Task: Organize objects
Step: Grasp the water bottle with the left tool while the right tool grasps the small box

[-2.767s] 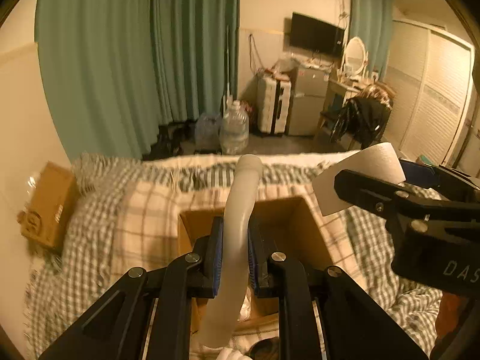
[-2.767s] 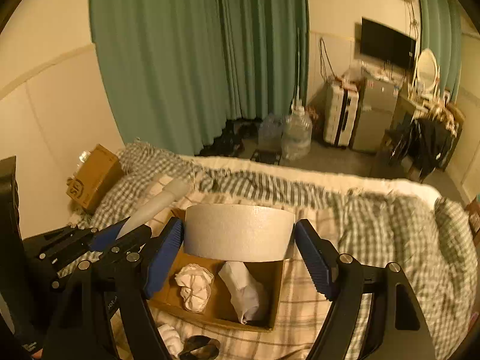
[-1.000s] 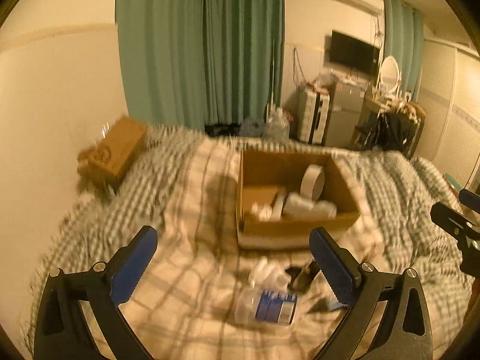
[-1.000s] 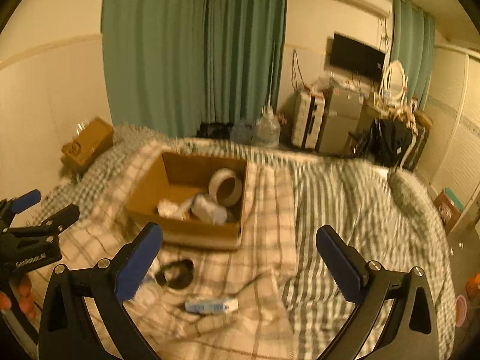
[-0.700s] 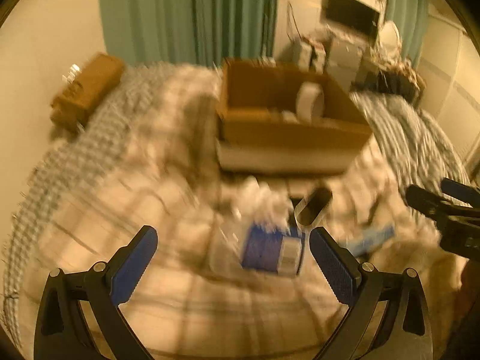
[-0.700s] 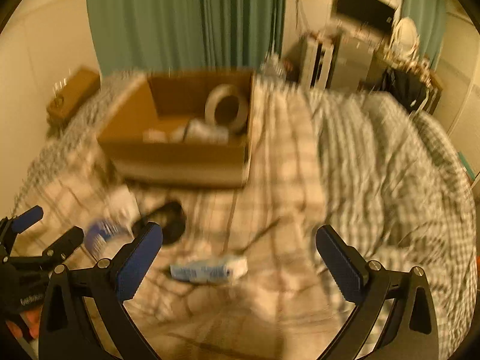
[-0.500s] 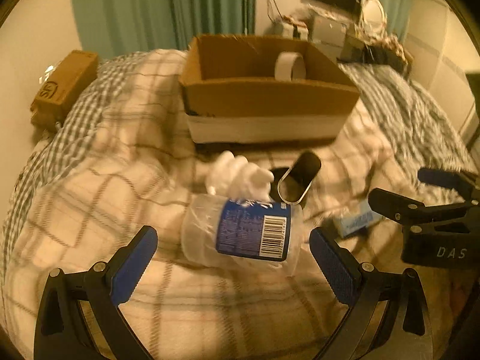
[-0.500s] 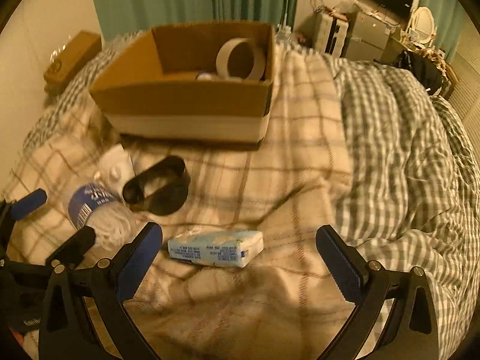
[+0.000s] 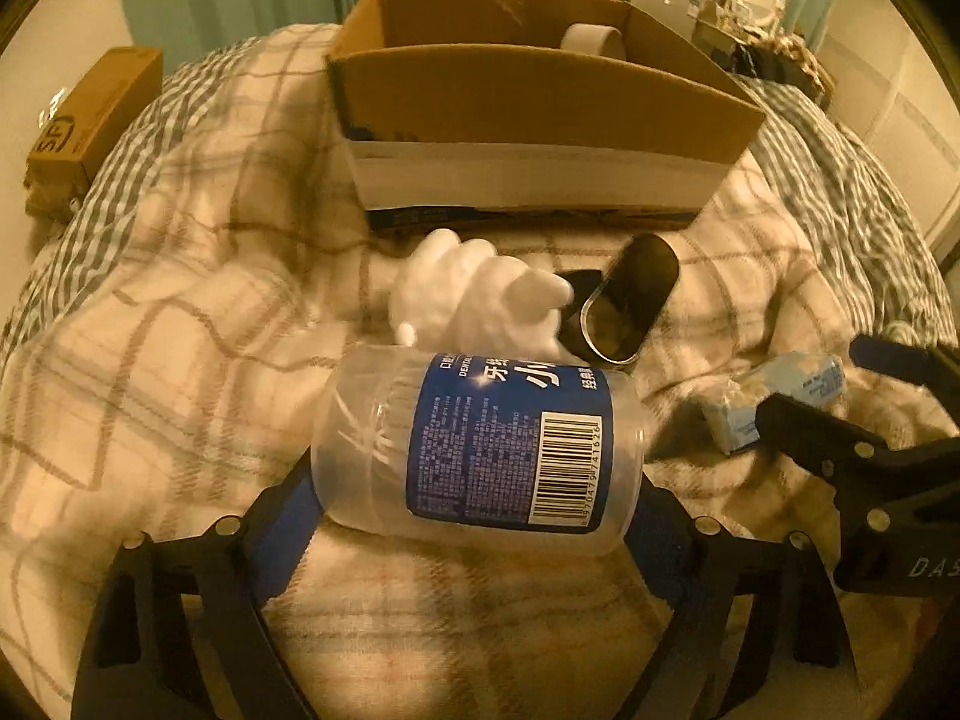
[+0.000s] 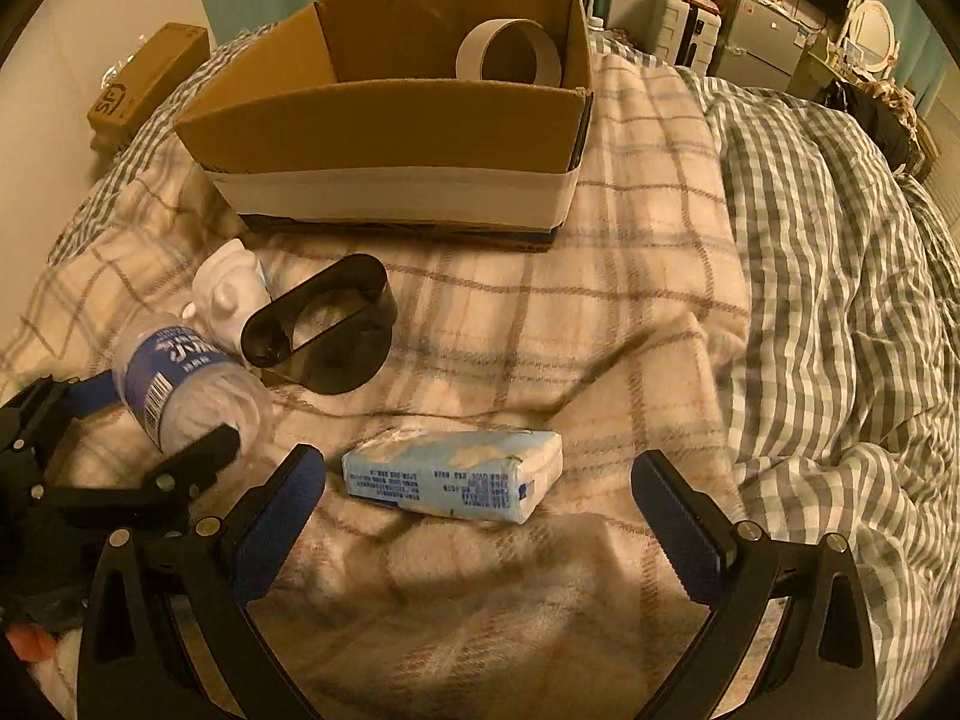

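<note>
A clear plastic jar with a blue label (image 9: 480, 450) lies on its side on the plaid blanket, between the open jaws of my left gripper (image 9: 468, 516); it also shows in the right wrist view (image 10: 180, 390). I cannot tell whether the pads touch it. My right gripper (image 10: 480, 510) is open around a blue tissue pack (image 10: 456, 483), apart from it; the pack shows in the left wrist view (image 9: 774, 396). A white figurine (image 9: 474, 300) and a black oval ring (image 10: 324, 324) lie behind. The cardboard box (image 10: 390, 126) holds a tape roll (image 10: 510, 54).
A small brown carton (image 9: 90, 126) lies at the far left of the bed. A grey checked duvet (image 10: 840, 252) covers the right side. Curtains, suitcases and furniture stand beyond the bed.
Both grippers let go of the white tube and the tape roll into the box, drew back, and came down low over the blanket, the left around the jar, the right around the tissue pack.
</note>
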A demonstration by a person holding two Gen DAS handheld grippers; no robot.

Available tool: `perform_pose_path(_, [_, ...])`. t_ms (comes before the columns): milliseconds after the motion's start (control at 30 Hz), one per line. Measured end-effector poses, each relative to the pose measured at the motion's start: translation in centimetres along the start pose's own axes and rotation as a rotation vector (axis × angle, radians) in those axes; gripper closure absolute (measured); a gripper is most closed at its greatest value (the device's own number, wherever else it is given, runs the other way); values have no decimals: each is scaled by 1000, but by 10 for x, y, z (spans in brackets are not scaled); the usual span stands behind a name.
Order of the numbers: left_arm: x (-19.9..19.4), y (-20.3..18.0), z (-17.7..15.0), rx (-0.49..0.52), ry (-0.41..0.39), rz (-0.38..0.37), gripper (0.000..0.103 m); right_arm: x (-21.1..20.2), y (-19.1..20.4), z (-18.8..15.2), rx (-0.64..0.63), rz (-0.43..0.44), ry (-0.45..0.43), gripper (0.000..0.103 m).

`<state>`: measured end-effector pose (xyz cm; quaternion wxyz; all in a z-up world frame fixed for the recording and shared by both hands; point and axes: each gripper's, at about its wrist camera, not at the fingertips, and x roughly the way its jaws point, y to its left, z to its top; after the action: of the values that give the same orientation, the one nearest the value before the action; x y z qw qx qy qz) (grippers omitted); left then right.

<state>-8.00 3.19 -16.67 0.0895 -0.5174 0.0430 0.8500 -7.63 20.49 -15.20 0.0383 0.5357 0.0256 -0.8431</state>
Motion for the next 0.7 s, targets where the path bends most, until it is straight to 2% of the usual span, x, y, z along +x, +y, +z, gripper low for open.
perform_pose_path(200, [-16,13,0,-68,-67,8,12,6,3,0,-11,2,22,8])
perform_pose_path(333, [-25,21,1,-109,-105,19,13,16,10,-2,-47,10,63,22])
perform_pose_path(400, [-28,21,0,-109,-116,24,13,20,14,-3,-67,13,77,24])
perform_pose_path(567, [-37,18,-1,-92,-141,44,13,17,14,-3,-67,10,71,29])
perform_pose_path(700, [-45,16,-2,-79,-159,59,13,0,14,-4,-69,-10,9,32])
